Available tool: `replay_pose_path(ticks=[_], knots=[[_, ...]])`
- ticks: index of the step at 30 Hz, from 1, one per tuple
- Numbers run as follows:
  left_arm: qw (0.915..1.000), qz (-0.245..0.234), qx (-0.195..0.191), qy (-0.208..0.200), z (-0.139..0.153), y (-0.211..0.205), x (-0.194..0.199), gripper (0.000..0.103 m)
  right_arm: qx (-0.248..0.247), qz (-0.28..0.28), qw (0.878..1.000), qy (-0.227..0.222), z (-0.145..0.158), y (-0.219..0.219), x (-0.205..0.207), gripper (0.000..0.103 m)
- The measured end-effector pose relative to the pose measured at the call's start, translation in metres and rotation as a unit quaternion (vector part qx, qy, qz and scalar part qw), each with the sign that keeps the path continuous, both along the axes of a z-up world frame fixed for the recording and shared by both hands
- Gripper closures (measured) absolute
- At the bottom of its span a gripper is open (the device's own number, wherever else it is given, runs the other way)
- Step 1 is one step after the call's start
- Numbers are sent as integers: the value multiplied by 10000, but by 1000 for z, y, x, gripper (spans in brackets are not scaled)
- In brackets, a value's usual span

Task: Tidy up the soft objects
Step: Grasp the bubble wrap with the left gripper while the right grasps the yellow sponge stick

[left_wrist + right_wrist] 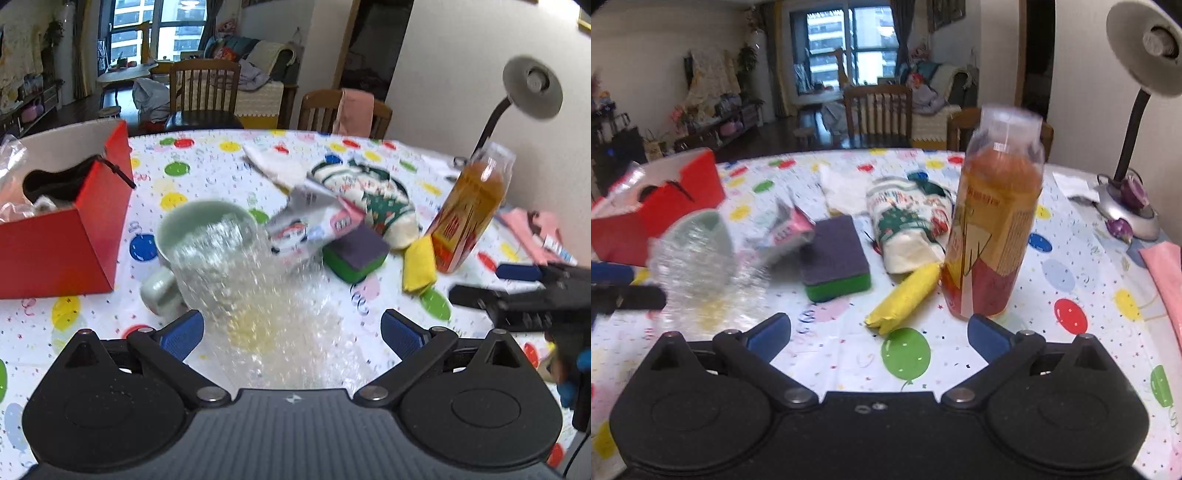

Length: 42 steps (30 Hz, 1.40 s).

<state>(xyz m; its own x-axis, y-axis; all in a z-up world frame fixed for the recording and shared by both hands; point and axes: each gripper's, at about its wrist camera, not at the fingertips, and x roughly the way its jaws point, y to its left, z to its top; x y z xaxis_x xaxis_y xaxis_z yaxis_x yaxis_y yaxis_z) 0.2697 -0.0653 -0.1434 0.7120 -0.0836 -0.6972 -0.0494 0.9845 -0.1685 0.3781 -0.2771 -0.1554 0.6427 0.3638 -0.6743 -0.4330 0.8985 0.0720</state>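
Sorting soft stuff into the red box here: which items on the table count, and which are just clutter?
Belongs to the job:
bubble wrap
sponge
yellow cloth
patterned sock
white sock
red box

Just lying about:
mug
drink bottle
desk lamp

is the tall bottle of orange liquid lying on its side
No, the tall bottle of orange liquid stands upright on the balloon-print tablecloth.
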Motion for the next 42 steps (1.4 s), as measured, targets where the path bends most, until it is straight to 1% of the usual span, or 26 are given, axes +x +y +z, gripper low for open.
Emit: replay_pose_path(ticks=[5,7,11,14,19,20,22,23,24,25,26,27,28,30,32,34,35,38,42], knots=[[9998,93,145,137,-20,-9,7,0,-54,-122,9998,177,-17,8,25,3],[9995,88,213,204,-26,-12,11,0,-112,-219,9994,253,-22,12,34,6],[9988,94,343,347,-38,-15,18,0,-55,-471,9978,463,-30,13,51,10],[9983,123,360,443,-45,-15,21,0,-82,-565,9969,536,-36,16,61,14],[9973,156,394,595,-55,-16,28,1,-90,-639,9963,567,-39,22,71,26],[9972,160,411,610,-56,-16,28,2,-113,-666,9961,561,-40,23,72,27],[9968,122,457,637,-57,-17,30,11,-180,-718,9956,568,-42,25,74,32],[9966,79,469,666,-58,-17,31,19,-202,-736,9954,570,-43,26,75,34],[9963,50,506,696,-58,-18,31,27,-212,-745,9954,567,-43,26,76,38],[9959,29,544,720,-59,-19,32,31,-224,-751,9953,569,-44,26,75,42],[9957,10,560,739,-59,-19,32,38,-238,-745,9953,577,-44,26,75,44],[9956,0,558,751,-59,-19,32,45,-264,-737,9952,582,-45,27,75,51],[9956,-7,545,766,-59,-19,32,47,-286,-727,9953,580,-45,27,75,55],[9958,-24,517,759,-58,-19,32,59,-290,-747,9952,569,-45,26,75,58],[9957,-39,560,743,-55,-20,33,64,-258,-787,9949,567,-45,25,75,59],[9959,-64,539,720,-53,-20,32,68,-216,-782,9950,575,-44,25,75,64],[9960,-60,555,704,-51,-20,32,69,-225,-783,9951,557,-43,26,75,65],[9964,-74,541,648,-46,-20,30,70,-242,-790,9952,518,-41,27,73,68],[9969,-154,528,555,-40,-20,28,74,-107,-824,9953,495,-37,23,69,76]])
